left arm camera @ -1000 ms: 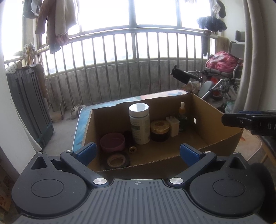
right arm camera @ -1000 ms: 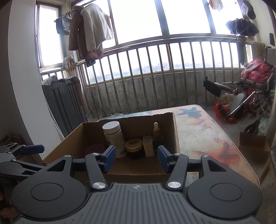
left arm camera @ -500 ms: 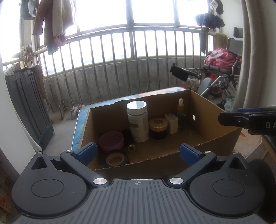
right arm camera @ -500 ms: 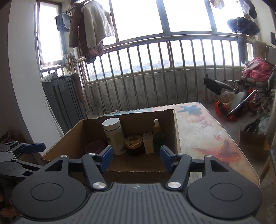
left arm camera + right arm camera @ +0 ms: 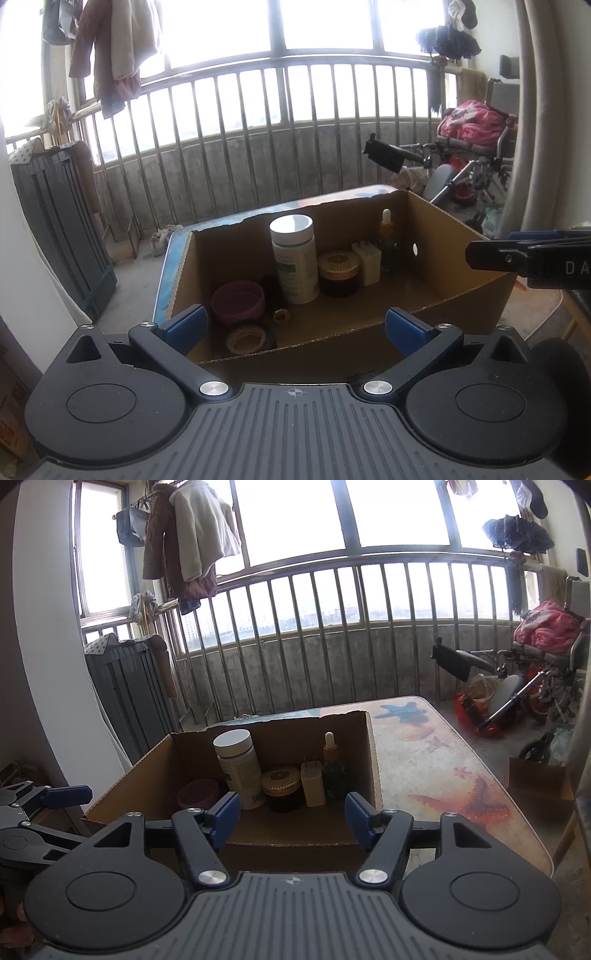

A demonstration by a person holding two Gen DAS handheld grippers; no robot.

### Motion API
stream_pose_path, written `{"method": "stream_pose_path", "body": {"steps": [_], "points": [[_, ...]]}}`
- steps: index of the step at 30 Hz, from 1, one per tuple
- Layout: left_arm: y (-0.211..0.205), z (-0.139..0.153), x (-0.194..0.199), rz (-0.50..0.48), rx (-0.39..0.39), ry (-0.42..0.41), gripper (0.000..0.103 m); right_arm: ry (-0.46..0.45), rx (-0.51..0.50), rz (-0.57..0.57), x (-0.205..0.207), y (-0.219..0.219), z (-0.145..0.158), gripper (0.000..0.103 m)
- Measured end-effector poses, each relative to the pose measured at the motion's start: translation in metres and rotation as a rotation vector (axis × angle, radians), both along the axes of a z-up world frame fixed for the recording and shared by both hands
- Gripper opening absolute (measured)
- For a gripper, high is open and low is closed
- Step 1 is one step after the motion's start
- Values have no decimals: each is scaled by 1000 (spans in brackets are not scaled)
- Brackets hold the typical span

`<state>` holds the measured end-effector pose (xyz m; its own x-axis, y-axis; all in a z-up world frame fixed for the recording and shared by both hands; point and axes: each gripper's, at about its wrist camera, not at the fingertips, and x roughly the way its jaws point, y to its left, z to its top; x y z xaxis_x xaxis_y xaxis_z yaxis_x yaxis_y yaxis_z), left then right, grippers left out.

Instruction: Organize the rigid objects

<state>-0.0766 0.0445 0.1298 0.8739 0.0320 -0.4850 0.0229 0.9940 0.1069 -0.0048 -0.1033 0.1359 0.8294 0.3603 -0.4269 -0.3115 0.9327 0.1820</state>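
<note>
Ahead of the left gripper (image 5: 293, 326), the box (image 5: 476, 254) holds bottle (image 5: 294, 258), jar (image 5: 339, 273) right of it; bowl (image 5: 238, 301) left; tape (image 5: 246, 338) nearest.

The right gripper (image 5: 289, 814) is opening with nothing between its jaws. Toward twelve o'clock, the cardboard box (image 5: 373, 753) holds a white-capped bottle (image 5: 238, 768).

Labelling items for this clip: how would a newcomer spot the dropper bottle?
Find the open cardboard box on the patterned table. Along its far wall stands a row: white-capped bottle, gold-lidded jar, white plug. The dropper bottle ends that row at the right corner, the only one with a slim rubber bulb top.
</note>
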Motion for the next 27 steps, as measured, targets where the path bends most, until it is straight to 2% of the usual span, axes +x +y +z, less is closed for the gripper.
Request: {"method": "stream_pose_path", "body": {"steps": [14, 19, 24, 27], "points": [[1, -2, -2, 18, 12, 2, 103, 6, 10, 8, 0, 3, -1, 80], [-4, -5, -4, 16, 63, -13, 103, 7, 6, 6, 1, 3, -2, 81], [-3, -6, -5, 22, 56, -11, 103, 14, 5, 7, 2, 3, -4, 81], [-6, -6, -6, 51, 99, -27, 103, 16, 3, 9, 2, 4, -5, 81]]}}
